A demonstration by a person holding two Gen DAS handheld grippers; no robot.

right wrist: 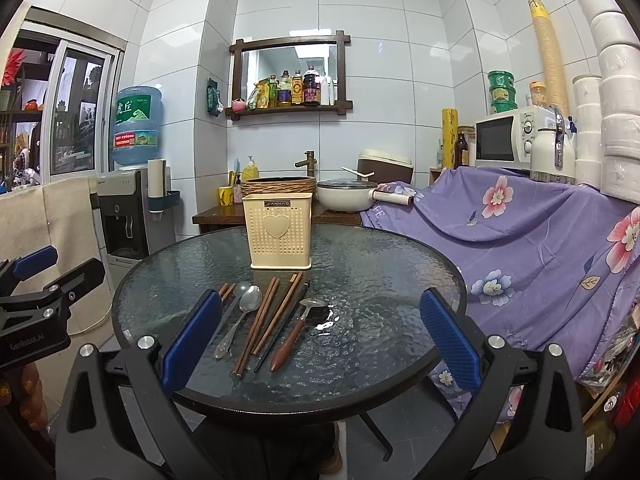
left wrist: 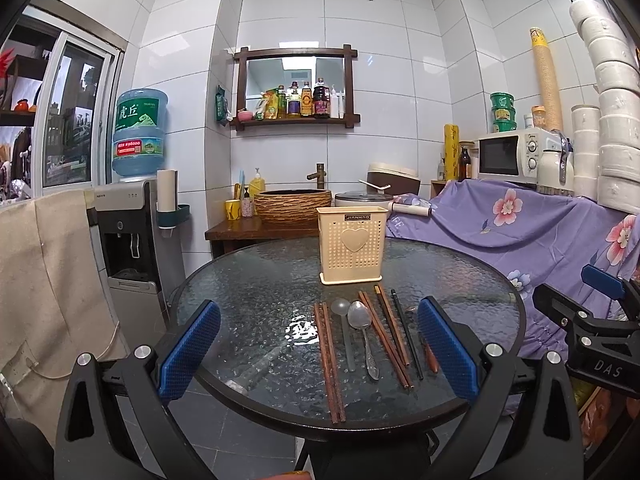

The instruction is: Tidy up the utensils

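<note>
On the round glass desk (left wrist: 248, 292), a cream perforated holder (left wrist: 352, 246) with a heart stands upright, with chopsticks (left wrist: 329, 360) and a metal spoon (left wrist: 362, 332) lying side by side before it. Bare glass spreads left toward the rim. Both the left tool (left wrist: 318, 350) and right tool (right wrist: 318, 338) hover wide apart, empty, near the utensils' handle ends.

1. You face a round table (left wrist: 240, 280); the utensil holder (left wrist: 353, 245) stands on it at twelve o'clock.
2. Before the holder, a row lies toward six o'clock: chopsticks (left wrist: 329, 360) at nine o'clock, two spoons (left wrist: 362, 332) beside them, more chopsticks (left wrist: 390, 332) toward three o'clock.
3. A sink counter (left wrist: 240, 228) sits behind the table.
</note>
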